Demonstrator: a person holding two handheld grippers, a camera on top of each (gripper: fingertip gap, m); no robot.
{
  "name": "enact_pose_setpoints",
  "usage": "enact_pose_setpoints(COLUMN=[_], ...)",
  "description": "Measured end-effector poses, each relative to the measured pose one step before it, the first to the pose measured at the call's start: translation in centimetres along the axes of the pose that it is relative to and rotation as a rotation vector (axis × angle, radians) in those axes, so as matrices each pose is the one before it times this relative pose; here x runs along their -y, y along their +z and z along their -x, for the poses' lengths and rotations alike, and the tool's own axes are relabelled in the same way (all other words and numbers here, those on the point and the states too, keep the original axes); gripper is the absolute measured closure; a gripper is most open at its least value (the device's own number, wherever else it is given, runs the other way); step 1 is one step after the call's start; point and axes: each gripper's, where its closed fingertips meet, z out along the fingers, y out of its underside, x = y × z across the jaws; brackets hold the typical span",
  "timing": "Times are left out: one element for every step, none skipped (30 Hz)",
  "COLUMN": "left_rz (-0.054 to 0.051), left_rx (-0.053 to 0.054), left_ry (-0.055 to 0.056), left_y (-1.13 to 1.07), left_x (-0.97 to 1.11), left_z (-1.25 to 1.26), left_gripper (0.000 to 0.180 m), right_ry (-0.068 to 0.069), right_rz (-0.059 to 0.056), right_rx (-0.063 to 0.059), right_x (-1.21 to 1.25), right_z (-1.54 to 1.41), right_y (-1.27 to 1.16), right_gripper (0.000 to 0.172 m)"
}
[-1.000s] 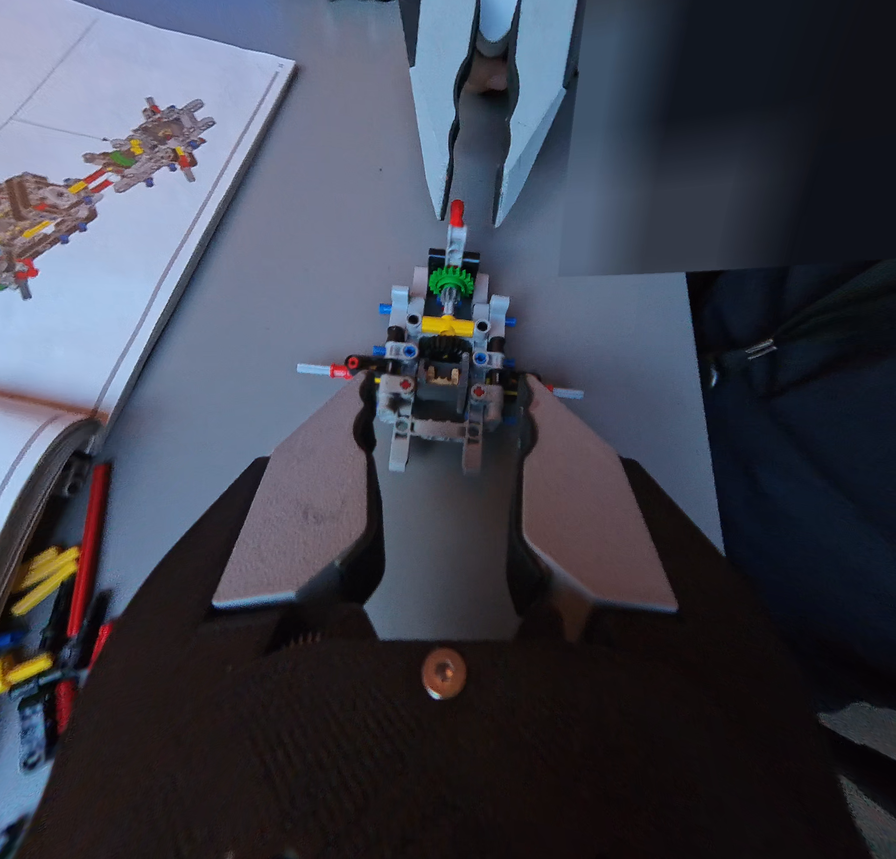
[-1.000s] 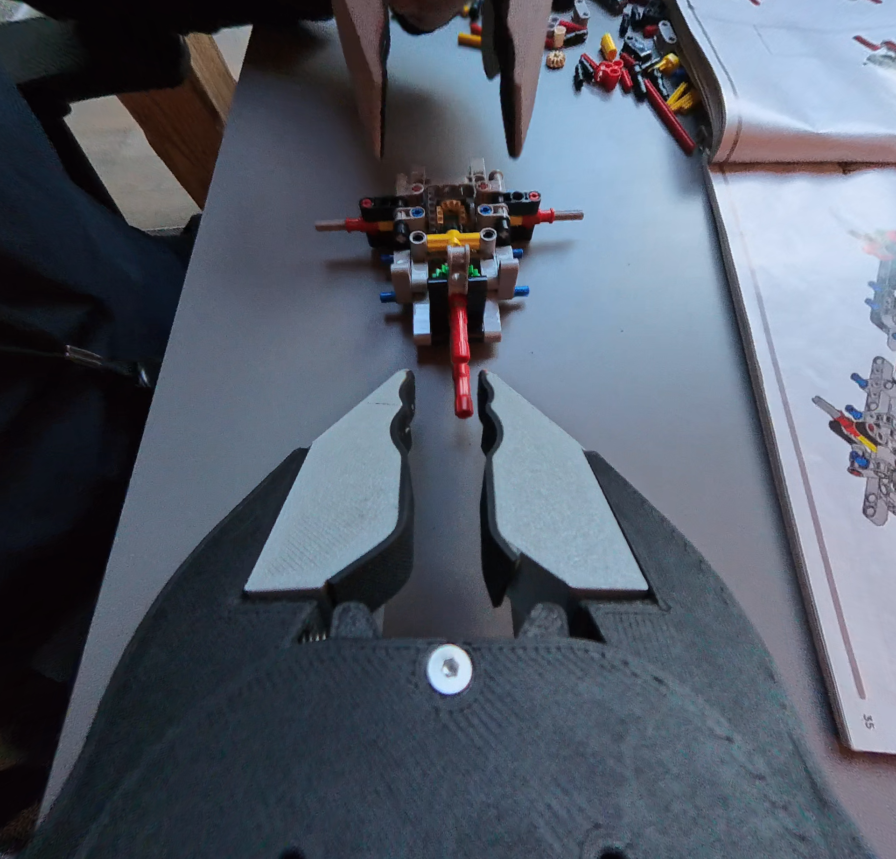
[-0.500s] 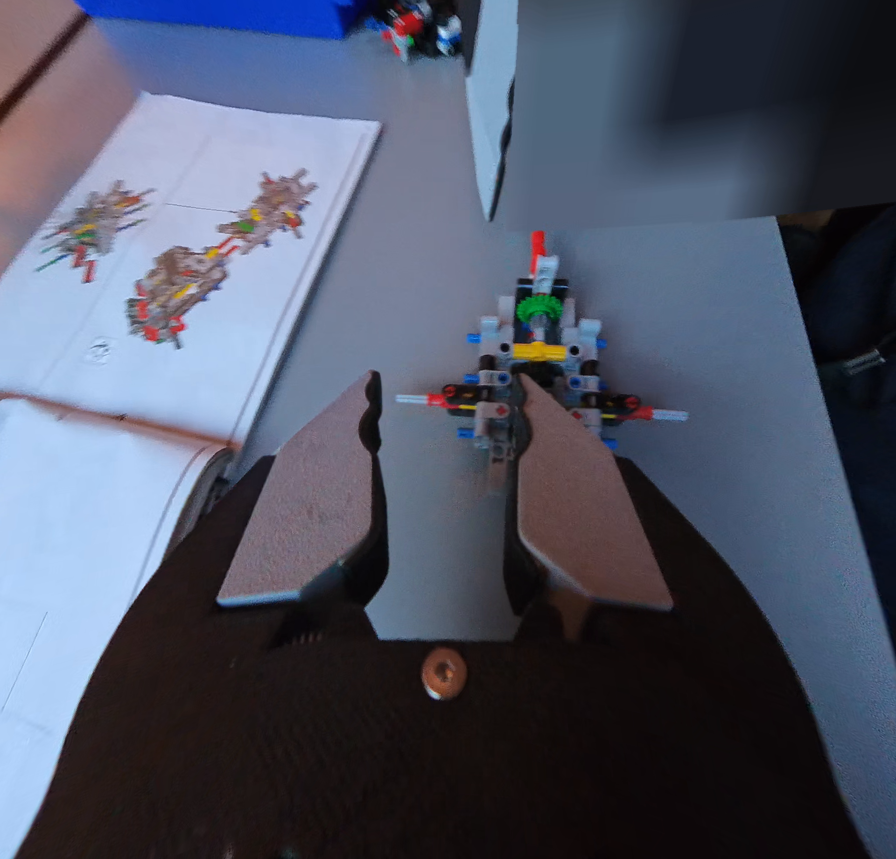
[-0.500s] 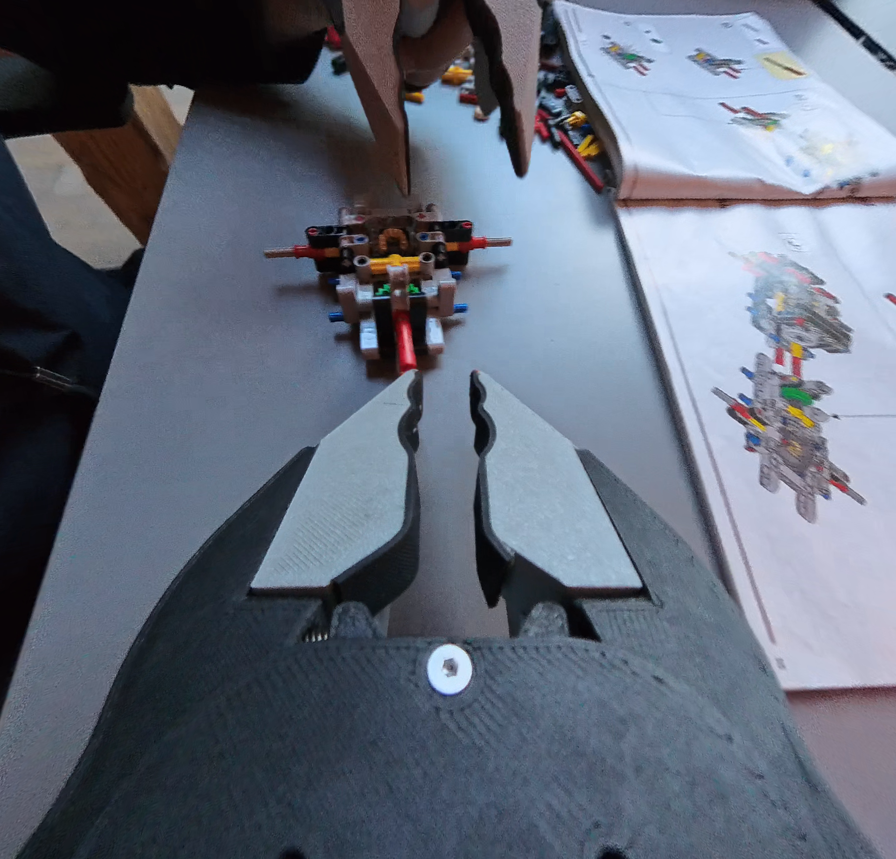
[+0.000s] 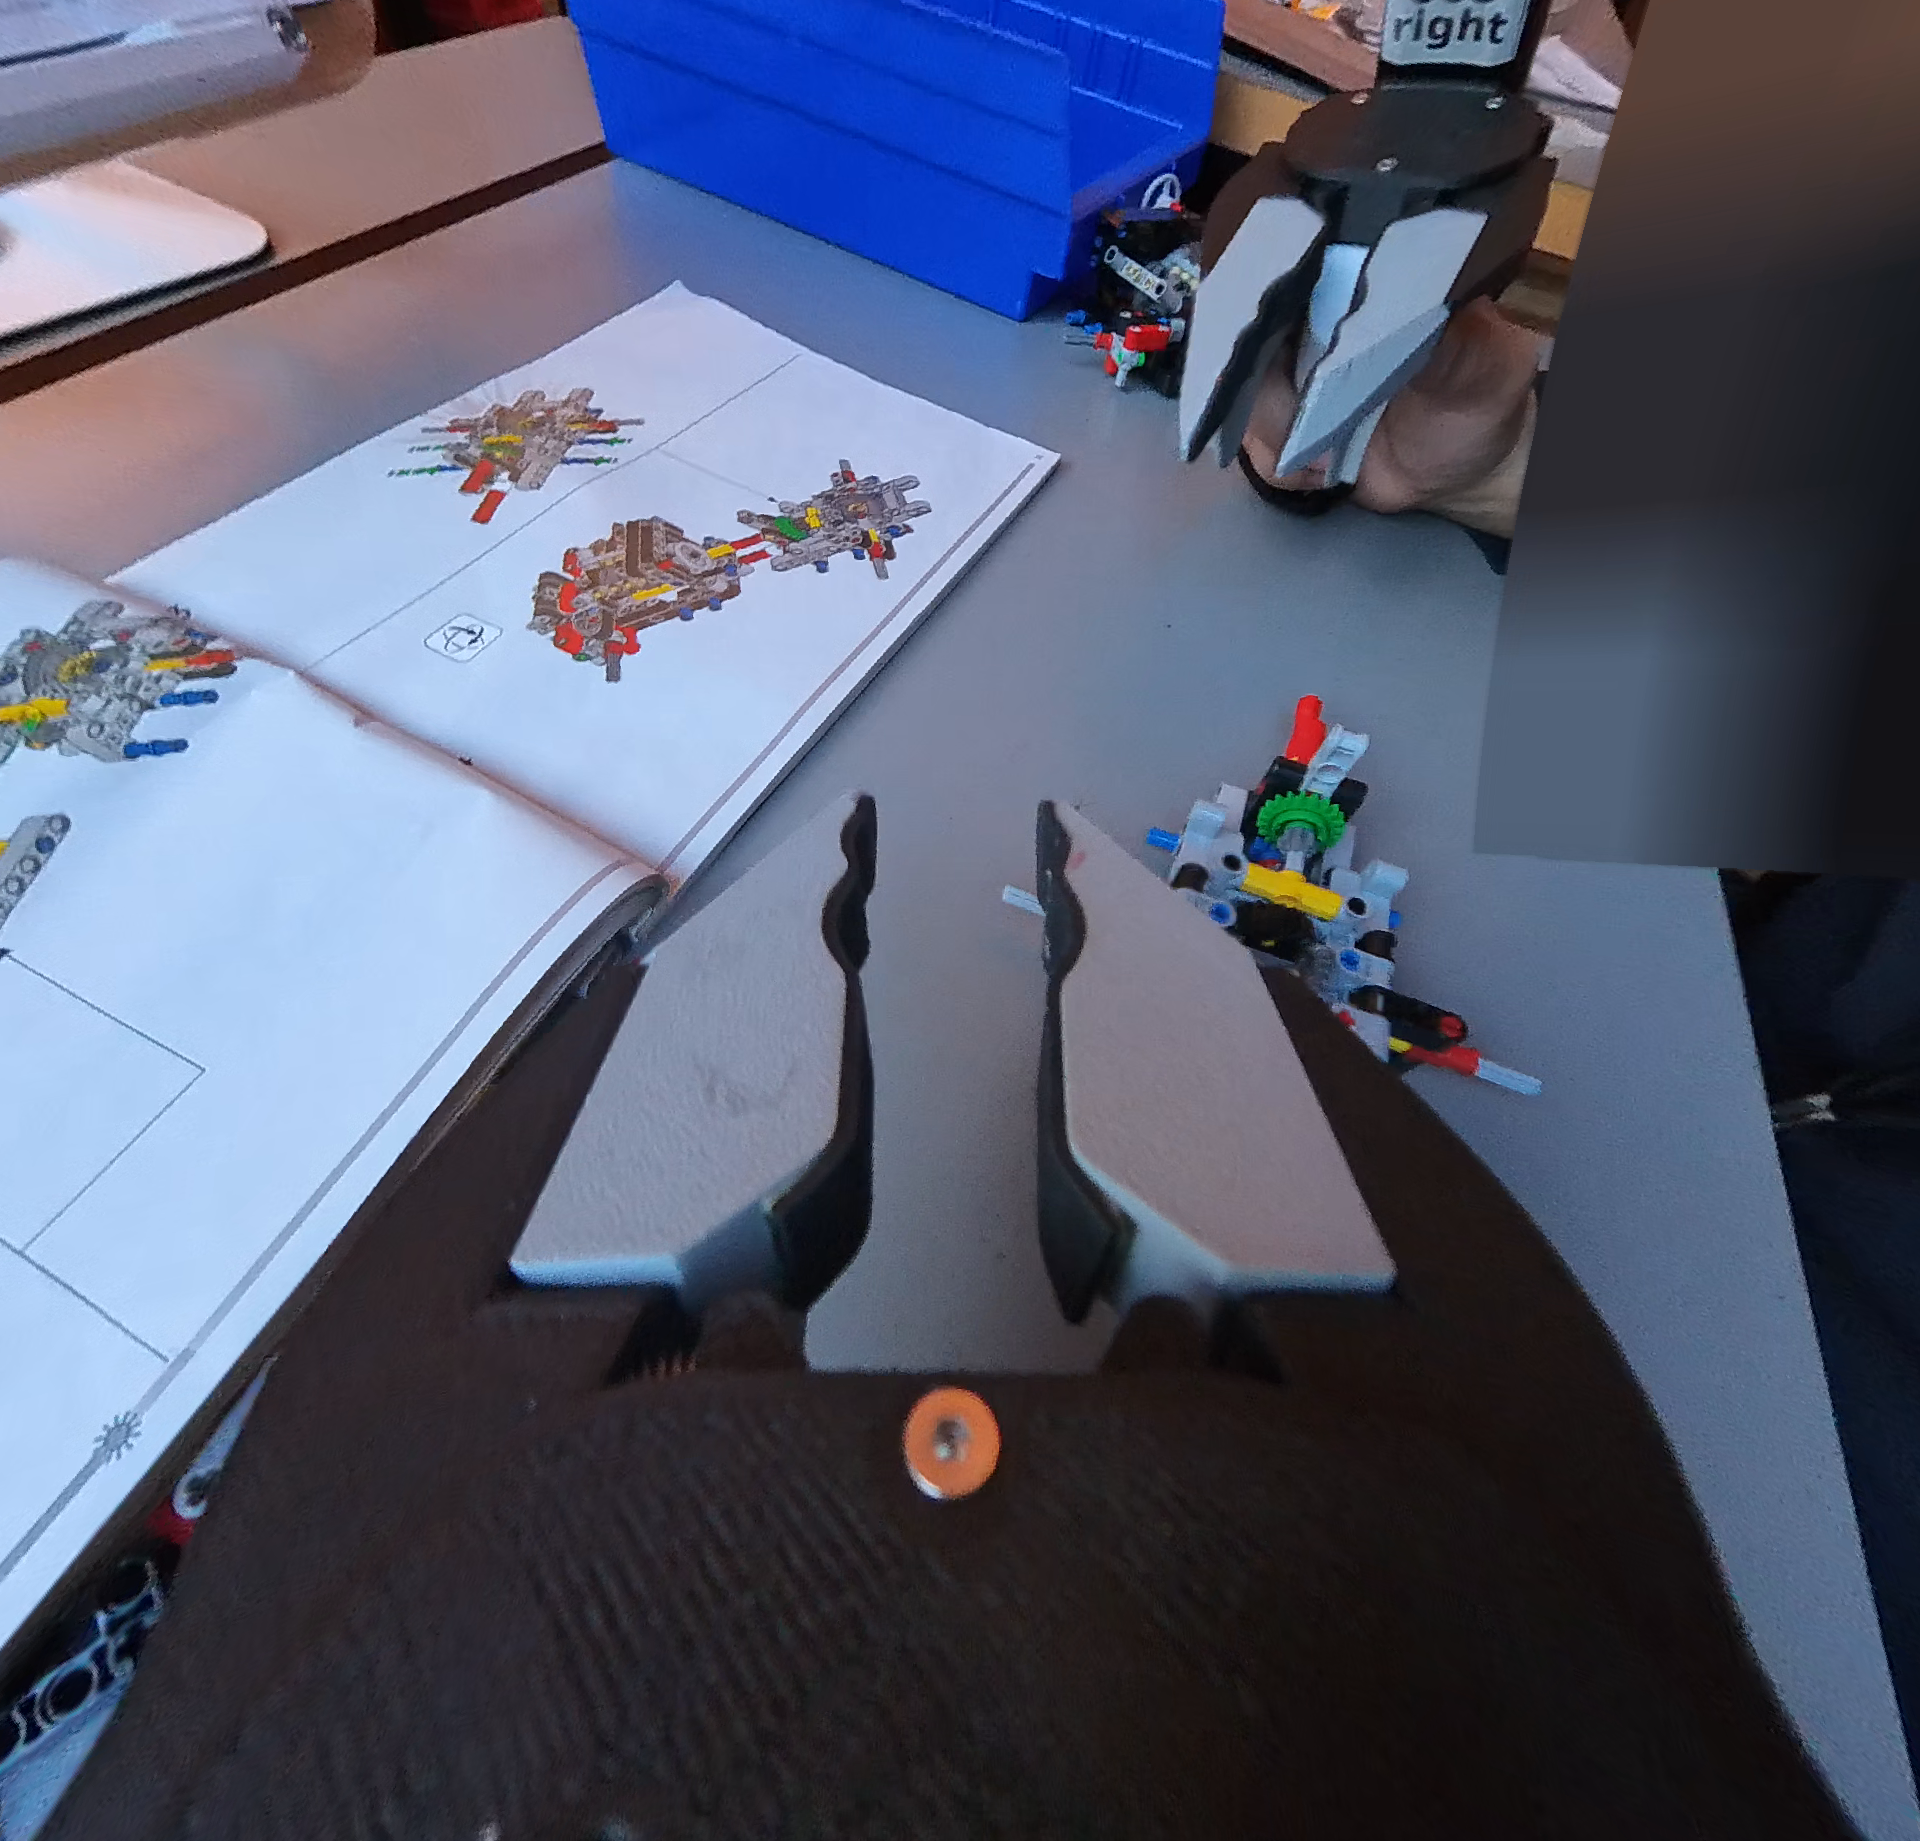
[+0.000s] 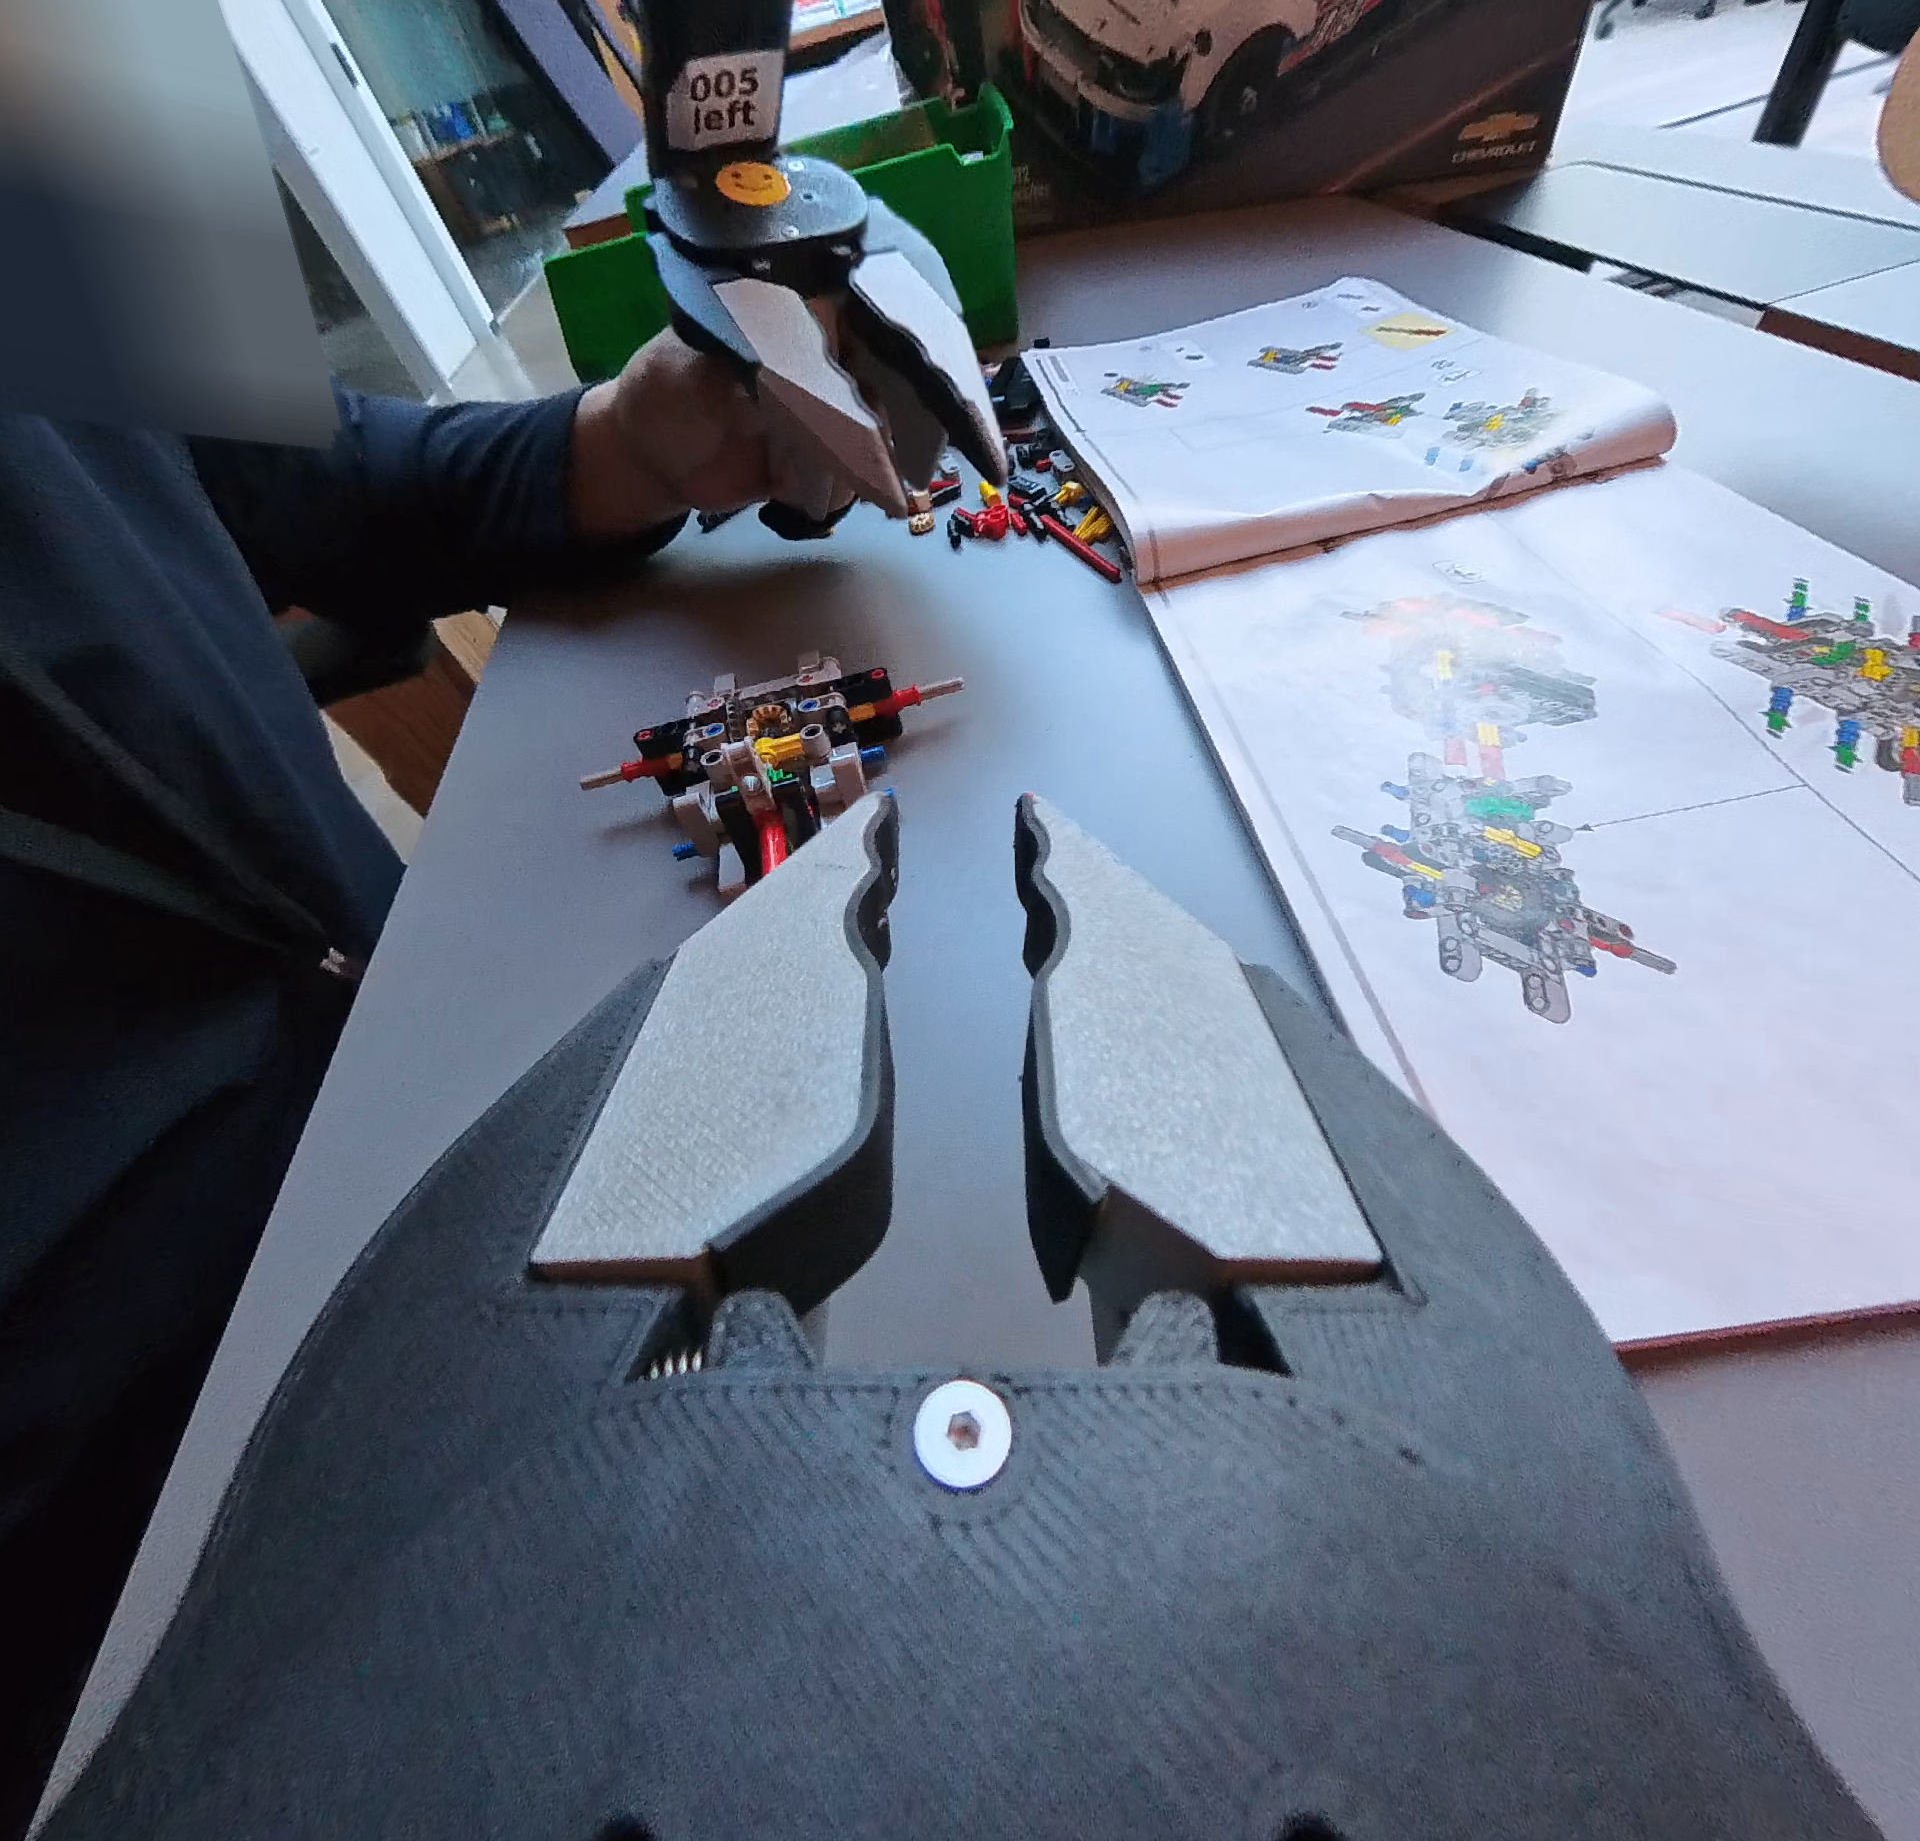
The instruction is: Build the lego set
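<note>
Just right of my left gripper [image 5: 951, 835] sits the small brick-built axle assembly [image 5: 1311, 898] on the grey table [image 5: 1195, 596], its right finger [image 5: 1143, 1012] covering part of it; the jaws stand partly open with only bare tabletop between them. Ahead and left of my right gripper [image 6: 956, 825], the same assembly lies just past the left fingertip [image 6: 831, 887]; these jaws are also parted and hold nothing. An open instruction booklet [image 6: 1558, 856] lies to that gripper's right, loose pieces [image 6: 1029, 518] beyond.
</note>
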Motion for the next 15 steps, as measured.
enact_pose_setpoints(left_rz=[0.0027,-0.0003,-0.0011,-0.0021,-0.0026,-0.0011,0.0005,0.0013,-0.0020,-0.0050,-0.0063,-0.0052,-0.0040,-0.0052,-0.0052], left_rx=[-0.0005,0.0024,0.0018,0.0007,-0.0016,-0.0017,-0.0003,0.0000,-0.0004,-0.0024,-0.0063,-0.0093,-0.0091,-0.0078,-0.0091], left_ry=[-0.0111,-0.0106,-0.0099,-0.0086,-0.0079,-0.0082,-0.0080,-0.0074,-0.0057,-0.0052,-0.0056,-0.0067,-0.0077,-0.0082,-0.0087], left_y=[0.033,0.043,0.026,0.022,0.010,0.023,0.012,0.015,-0.014,-0.020,-0.025,-0.013,-0.014,-0.012,0.001], left_x=[-0.111,-0.066,-0.047,-0.027,-0.009,-0.029,-0.051,-0.048,0.004,0.059,0.073,0.058,0.047,0.043,0.048], left_z=[0.127,0.145,0.108,0.097,0.041,0.039,0.059,0.061,0.041,-0.018,-0.071,-0.111,-0.112,-0.088,-0.114], left_gripper=[0.154,0.154,0.154,0.155,0.156,0.157,0.157,0.158,0.158,0.159,0.160,0.160,0.160,0.160,0.160], right_ry=[-0.0023,-0.0036,-0.0027,-0.0007,0.0009,0.0015,0.0020,0.0030,0.0047,0.0052,0.0048,0.0036,0.0017,0.0013,0.0026], right_rz=[-0.0034,0.0004,0.0035,0.0053,0.0055,0.0044,0.0027,0.0001,-0.0010,-0.0026,-0.0035,-0.0035,-0.0037,-0.0025,-0.0012], right_rx=[-0.0053,-0.0045,-0.0033,-0.0020,-0.0021,-0.0043,-0.0044,-0.0040,-0.0044,-0.0036,-0.0053,-0.0070,-0.0085,-0.0086,-0.0063], right_x=[0.046,-0.012,-0.042,-0.066,-0.065,-0.059,-0.023,-0.002,0.020,0.043,0.044,0.056,0.051,0.028,0.021], right_z=[-0.123,-0.095,-0.076,-0.070,-0.091,-0.135,-0.152,-0.148,-0.177,-0.154,-0.178,-0.189,-0.188,-0.183,-0.156], right_y=[-0.087,-0.030,-0.009,0.037,0.027,0.026,-0.005,-0.010,-0.040,-0.059,-0.058,-0.074,-0.072,-0.059,-0.042], right_gripper=[0.153,0.153,0.153,0.152,0.152,0.152,0.151,0.151,0.151,0.150,0.150,0.150,0.150,0.150,0.149])
